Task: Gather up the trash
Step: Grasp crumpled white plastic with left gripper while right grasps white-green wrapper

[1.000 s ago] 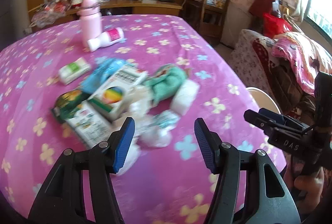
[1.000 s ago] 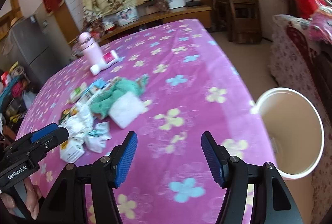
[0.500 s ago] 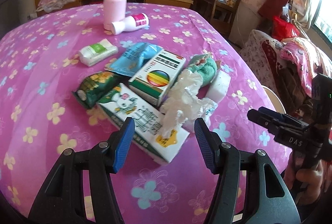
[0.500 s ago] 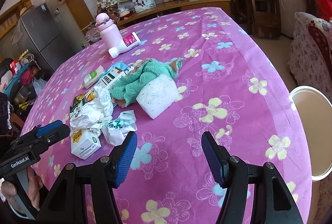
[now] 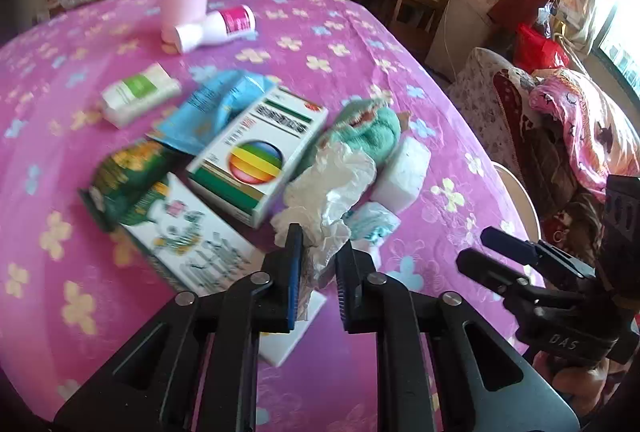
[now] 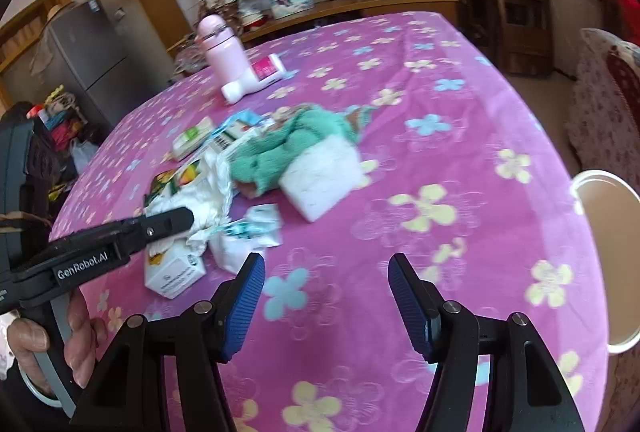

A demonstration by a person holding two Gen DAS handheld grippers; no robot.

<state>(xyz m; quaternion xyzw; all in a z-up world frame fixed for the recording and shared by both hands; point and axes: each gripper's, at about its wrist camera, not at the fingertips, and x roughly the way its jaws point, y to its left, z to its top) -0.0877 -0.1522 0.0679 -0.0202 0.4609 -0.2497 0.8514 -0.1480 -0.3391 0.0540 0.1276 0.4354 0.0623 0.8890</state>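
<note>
A heap of trash lies on the pink flowered tablecloth (image 5: 328,32): a crumpled white wrapper (image 5: 332,184), a box with a rainbow ball (image 5: 256,156), a green-and-white carton (image 5: 192,236), a green snack bag (image 5: 124,176), a blue pouch (image 5: 216,108) and a small crumpled packet (image 5: 372,224). My left gripper (image 5: 320,240) is closing, its jaws almost together on the wrapper's near end. From the right wrist view, the left gripper (image 6: 176,220) reaches into the white wrapper (image 6: 200,192). My right gripper (image 6: 326,264) is open over bare cloth, holding nothing.
A green cloth (image 5: 368,132) and a white foam block (image 5: 404,172) lie beside the heap. A tissue pack (image 5: 140,96), an upright pink bottle (image 5: 184,0) and a lying white bottle (image 5: 216,28) are farther back. A white bin (image 6: 608,264) stands off the table's right edge.
My left gripper came down over the heap and its jaws went from wide apart to nearly together on the white wrapper. The right gripper stayed open and drew closer to the table.
</note>
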